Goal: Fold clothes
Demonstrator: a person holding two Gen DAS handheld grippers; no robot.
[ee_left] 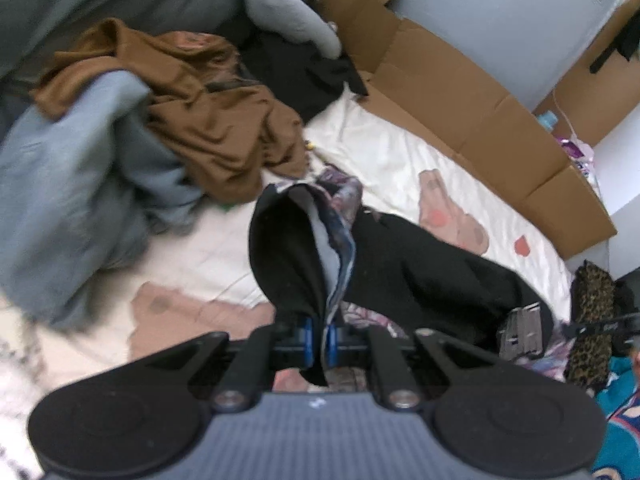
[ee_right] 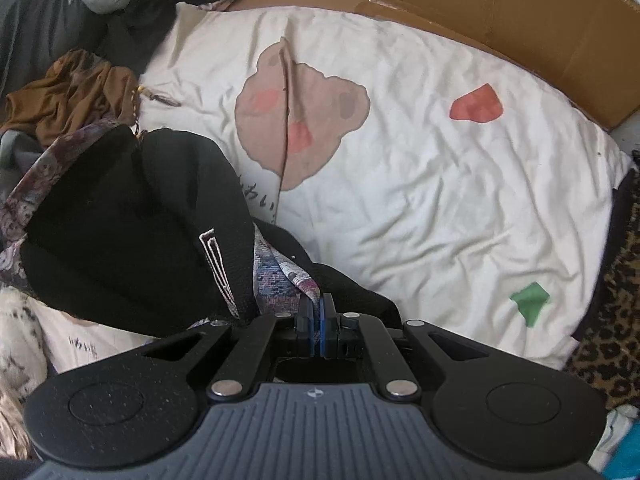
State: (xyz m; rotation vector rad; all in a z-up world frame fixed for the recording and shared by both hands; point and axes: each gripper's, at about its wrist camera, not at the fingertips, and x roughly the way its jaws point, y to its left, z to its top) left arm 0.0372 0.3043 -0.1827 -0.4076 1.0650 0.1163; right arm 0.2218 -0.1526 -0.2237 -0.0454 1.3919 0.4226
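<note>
A black garment with a floral patterned lining hangs lifted over the white bed sheet. My left gripper is shut on one bunched edge, where black cloth and lining meet between the blue pads. My right gripper is shut on another patterned edge of the same black garment, which drapes to its left. A white stitched patch shows on the black cloth. Both grippers point steeply down at the bed.
A brown garment and a blue-grey one lie piled at the left. Flattened cardboard lines the bed's far side. The white sheet carries bear and heart prints. Leopard-print fabric lies at the right edge.
</note>
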